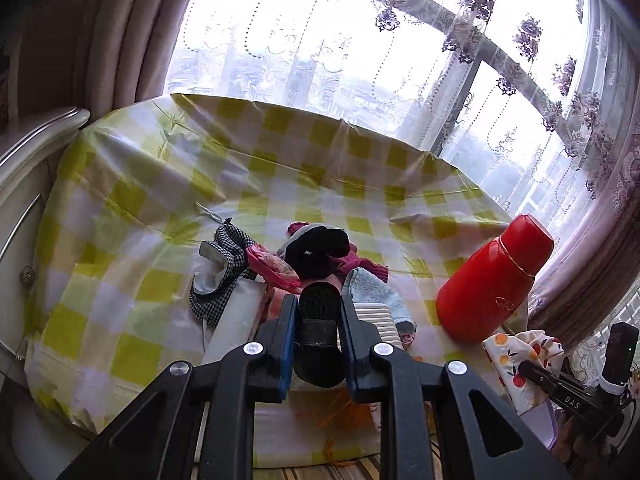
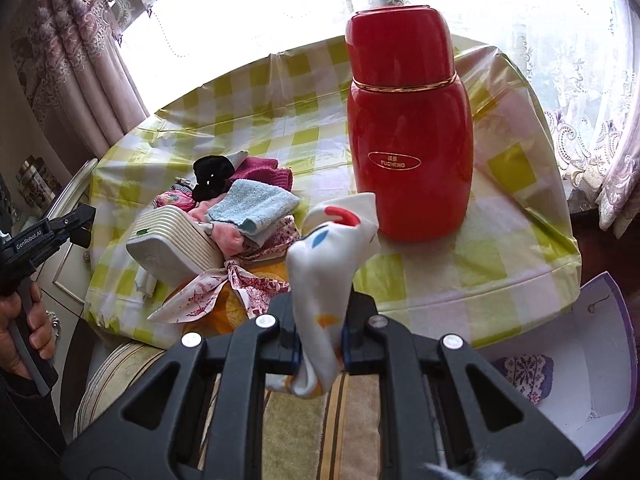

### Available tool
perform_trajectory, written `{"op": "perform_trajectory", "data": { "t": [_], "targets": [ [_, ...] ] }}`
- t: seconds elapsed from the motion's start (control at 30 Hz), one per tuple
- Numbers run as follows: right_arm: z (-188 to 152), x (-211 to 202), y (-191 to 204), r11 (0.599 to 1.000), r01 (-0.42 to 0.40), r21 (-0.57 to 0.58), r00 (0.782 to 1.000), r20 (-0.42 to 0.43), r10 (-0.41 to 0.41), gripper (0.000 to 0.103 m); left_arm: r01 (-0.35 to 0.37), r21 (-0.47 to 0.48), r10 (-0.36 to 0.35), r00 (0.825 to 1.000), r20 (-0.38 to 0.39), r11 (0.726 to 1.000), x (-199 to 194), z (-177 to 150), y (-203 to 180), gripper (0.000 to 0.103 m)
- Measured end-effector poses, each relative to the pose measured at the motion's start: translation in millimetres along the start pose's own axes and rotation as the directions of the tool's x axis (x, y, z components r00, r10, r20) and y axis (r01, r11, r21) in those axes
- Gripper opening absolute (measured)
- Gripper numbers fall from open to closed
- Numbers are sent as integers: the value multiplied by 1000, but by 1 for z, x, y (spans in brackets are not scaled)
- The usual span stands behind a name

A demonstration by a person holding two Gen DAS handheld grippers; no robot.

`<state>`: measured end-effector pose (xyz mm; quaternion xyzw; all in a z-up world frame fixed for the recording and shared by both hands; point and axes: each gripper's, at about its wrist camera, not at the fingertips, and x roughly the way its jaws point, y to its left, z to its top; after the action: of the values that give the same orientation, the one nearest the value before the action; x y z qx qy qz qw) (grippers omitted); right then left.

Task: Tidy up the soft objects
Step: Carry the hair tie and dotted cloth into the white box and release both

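Your left tool (image 1: 318, 316) grips a black sock (image 1: 318, 332), your right tool (image 2: 318, 330) a white sock (image 2: 332, 248) — next, carry both right of the red flask (image 2: 408, 128), into the box (image 2: 560, 344).

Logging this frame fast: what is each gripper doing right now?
Left gripper: shut on a black fabric item.
Right gripper: shut on a white printed cloth.
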<state>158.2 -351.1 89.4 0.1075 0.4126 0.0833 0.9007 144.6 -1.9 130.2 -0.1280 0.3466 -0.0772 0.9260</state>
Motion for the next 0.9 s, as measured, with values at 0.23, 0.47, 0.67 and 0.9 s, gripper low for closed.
{"op": "perform_trajectory", "data": {
  "t": [0.23,0.47,0.67,0.9],
  "targets": [
    [-9,-29,-40,996,84,38,996,25,-85,17,141,87,-133,987,-90,986,12,-34,-70,21],
    [-22,-53,-80,975,212,67,976,28,-214,17,285,139,-255,946,-200,948,27,-66,-138,21],
    [-31,-68,-105,951,298,86,953,24,-301,17,378,175,-322,905,-279,909,39,-87,-191,21],
    [-35,-85,-127,926,363,109,929,39,-368,21,459,203,-374,859,-350,865,52,-102,-240,21]
  ]
}}
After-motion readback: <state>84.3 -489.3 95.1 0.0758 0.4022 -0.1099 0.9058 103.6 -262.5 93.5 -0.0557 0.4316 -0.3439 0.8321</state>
